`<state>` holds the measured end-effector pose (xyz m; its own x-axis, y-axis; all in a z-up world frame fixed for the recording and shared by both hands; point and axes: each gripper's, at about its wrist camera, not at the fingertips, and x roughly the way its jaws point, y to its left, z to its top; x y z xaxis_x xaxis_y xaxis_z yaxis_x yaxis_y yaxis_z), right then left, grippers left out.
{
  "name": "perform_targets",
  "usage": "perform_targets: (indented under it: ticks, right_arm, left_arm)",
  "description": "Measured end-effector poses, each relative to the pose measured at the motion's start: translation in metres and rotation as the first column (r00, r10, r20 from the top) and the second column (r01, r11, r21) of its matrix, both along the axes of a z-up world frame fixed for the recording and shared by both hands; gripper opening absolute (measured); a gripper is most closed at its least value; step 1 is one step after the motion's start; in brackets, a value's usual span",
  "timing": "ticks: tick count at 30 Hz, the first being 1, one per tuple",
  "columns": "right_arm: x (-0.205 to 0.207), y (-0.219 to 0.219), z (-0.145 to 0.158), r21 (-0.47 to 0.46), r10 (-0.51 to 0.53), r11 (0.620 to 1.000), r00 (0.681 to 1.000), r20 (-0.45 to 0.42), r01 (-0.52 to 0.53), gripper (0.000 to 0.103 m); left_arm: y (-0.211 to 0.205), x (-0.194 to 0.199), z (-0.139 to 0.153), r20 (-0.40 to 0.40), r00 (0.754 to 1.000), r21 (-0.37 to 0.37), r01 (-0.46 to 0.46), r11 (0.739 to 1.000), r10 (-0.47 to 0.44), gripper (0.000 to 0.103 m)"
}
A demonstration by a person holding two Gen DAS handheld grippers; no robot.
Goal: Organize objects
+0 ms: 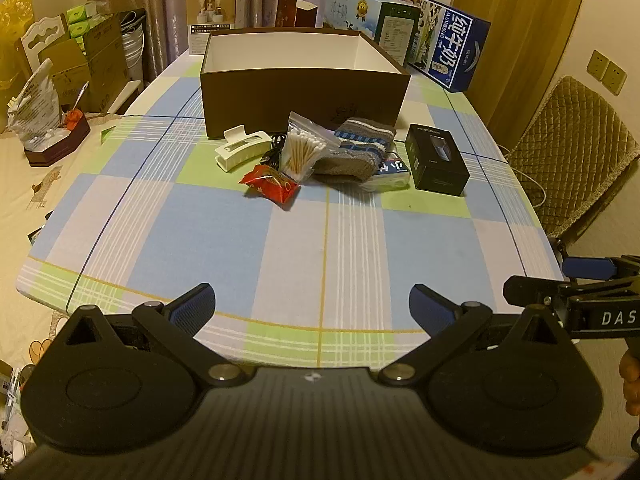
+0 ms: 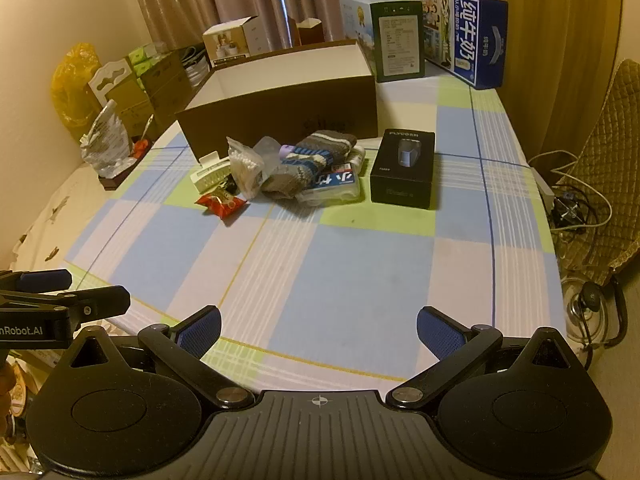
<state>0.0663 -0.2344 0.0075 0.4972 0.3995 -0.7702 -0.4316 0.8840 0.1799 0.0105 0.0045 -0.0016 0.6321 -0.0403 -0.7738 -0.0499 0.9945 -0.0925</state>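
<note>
An open brown box [image 1: 304, 100] [image 2: 280, 108] with a white inside stands mid-table. In front of it lies a heap: a white hair claw [image 1: 242, 152] [image 2: 210, 176], a bag of cotton swabs [image 1: 302, 152] [image 2: 246, 172], a red snack packet [image 1: 270, 187] [image 2: 220, 203], grey striped socks [image 1: 356, 148] [image 2: 310, 160], a tissue pack [image 1: 392, 174] [image 2: 334, 186] and a black boxed shaver [image 1: 436, 162] [image 2: 404, 168]. My left gripper [image 1: 312, 308] [image 2: 76, 284] and right gripper [image 2: 318, 330] [image 1: 560, 276] hover open over the table's near edge, both empty.
Milk cartons [image 1: 444, 40] [image 2: 460, 36] and small boxes [image 1: 214, 16] line the table's far edge. A padded chair [image 1: 576, 152] stands to the right, with cables [image 2: 576, 208] on the floor. Cardboard boxes [image 1: 96, 64] and a bag [image 1: 34, 108] crowd the left side.
</note>
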Motion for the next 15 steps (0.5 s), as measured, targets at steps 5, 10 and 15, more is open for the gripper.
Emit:
perform_targets:
  ticks: [5, 10, 15]
  right_arm:
    - [0.002, 0.000, 0.000, 0.000, 0.004, 1.000, 1.000, 0.000, -0.004, 0.101]
    - [0.007, 0.000, 0.000, -0.002, 0.008, 1.000, 1.000, -0.003, -0.008, 0.101]
    - [0.012, 0.001, 0.001, -0.007, 0.012, 1.000, 1.000, -0.005, -0.012, 0.101]
  left_arm:
    - [0.000, 0.002, 0.000, -0.001, 1.000, 0.000, -0.002, 1.000, 0.002, 0.102]
    - [0.000, 0.003, 0.000, -0.003, 1.000, -0.001, -0.003, 1.000, 0.003, 0.102]
    - [-0.002, 0.012, -0.001, -0.009, 1.000, -0.004, -0.006, 1.000, 0.006, 0.102]
